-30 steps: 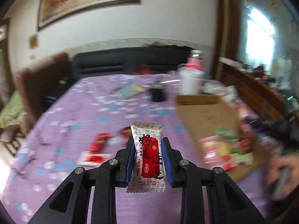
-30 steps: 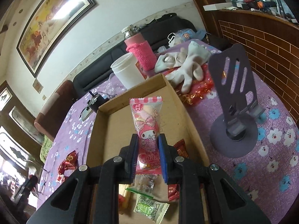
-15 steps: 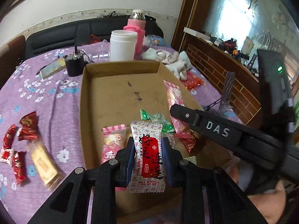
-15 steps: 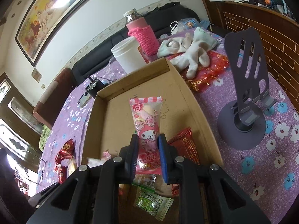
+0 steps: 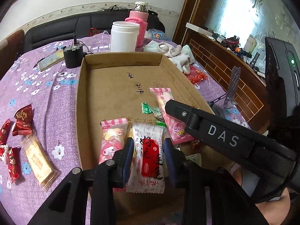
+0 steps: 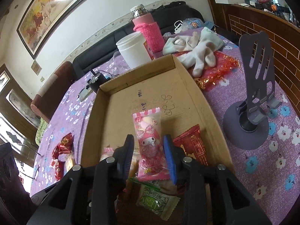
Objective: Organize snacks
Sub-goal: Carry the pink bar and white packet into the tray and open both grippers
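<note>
- The left gripper (image 5: 148,157) hangs over the near end of the cardboard tray (image 5: 82,101), jaws opening. The white-and-red snack packet (image 5: 147,155) stands upright between the blue pads (image 5: 128,156); a thin gap shows on either side, so the pads no longer press it.
- Beside that packet, toward the tray's left wall, lies a pink cartoon packet (image 5: 111,140).
- The right gripper (image 6: 150,157) also hangs over the near end of the tray, jaws opening. A pink bunny packet (image 6: 150,144) stands upright between its pads, its top tilted slightly toward the tray's middle; space shows between the packet and both pads.
- Below the right gripper, at the tray's near edge, lies a green packet (image 6: 155,202). A red packet (image 6: 191,146) lies just beside the right pad, against the tray's right wall.
- The far half of the tray is bare cardboard with pen scribbles (image 6: 166,103).
- On the purple flowered tablecloth (image 5: 46,97), off the tray's left side, lie several red candies (image 5: 22,120) and a tan wafer packet (image 5: 37,159).
- Past the tray's far end stand a white jar (image 5: 123,36) and a pink-sleeved bottle (image 5: 139,20); a phone stand (image 6: 251,101) sits off the right side.
</note>
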A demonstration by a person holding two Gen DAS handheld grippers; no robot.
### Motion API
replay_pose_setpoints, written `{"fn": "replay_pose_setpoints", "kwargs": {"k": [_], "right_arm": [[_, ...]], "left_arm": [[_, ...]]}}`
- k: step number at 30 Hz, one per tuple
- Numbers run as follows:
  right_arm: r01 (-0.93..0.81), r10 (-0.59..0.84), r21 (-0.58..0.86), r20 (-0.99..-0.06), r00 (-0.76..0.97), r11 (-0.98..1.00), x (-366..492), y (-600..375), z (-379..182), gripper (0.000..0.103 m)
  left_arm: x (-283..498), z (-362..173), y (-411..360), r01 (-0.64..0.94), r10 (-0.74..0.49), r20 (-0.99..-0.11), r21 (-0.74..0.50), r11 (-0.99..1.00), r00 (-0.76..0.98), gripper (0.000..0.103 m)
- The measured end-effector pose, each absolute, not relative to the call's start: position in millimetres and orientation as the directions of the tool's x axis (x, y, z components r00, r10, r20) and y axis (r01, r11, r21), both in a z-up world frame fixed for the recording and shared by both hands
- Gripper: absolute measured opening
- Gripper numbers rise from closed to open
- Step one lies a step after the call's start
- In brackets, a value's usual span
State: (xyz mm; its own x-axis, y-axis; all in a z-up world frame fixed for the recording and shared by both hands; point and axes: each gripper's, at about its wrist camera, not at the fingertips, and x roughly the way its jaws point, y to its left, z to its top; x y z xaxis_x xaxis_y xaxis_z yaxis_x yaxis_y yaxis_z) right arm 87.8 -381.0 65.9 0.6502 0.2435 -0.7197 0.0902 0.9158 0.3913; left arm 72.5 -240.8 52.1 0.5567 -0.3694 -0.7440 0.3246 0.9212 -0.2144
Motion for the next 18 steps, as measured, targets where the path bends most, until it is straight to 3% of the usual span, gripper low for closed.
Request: {"fn": "replay_pose_setpoints", "kwargs": {"k": [3,18], "right_arm": [[0.087,0.237,0.392,-0.702,0.671,0.916,85,-382,72,0.031],[0.044,0.246,0.384,-0.671,0.699,0.922,78,-370,82,0.032]], "left_arm": [[69,59,-236,0.321,-0.374,-0.732,-0.221,0.921,0.569,0.052],[47,84,-143,0.204,-0.31,-0.703,-0.234,0.951,0.64,0.052]]}}
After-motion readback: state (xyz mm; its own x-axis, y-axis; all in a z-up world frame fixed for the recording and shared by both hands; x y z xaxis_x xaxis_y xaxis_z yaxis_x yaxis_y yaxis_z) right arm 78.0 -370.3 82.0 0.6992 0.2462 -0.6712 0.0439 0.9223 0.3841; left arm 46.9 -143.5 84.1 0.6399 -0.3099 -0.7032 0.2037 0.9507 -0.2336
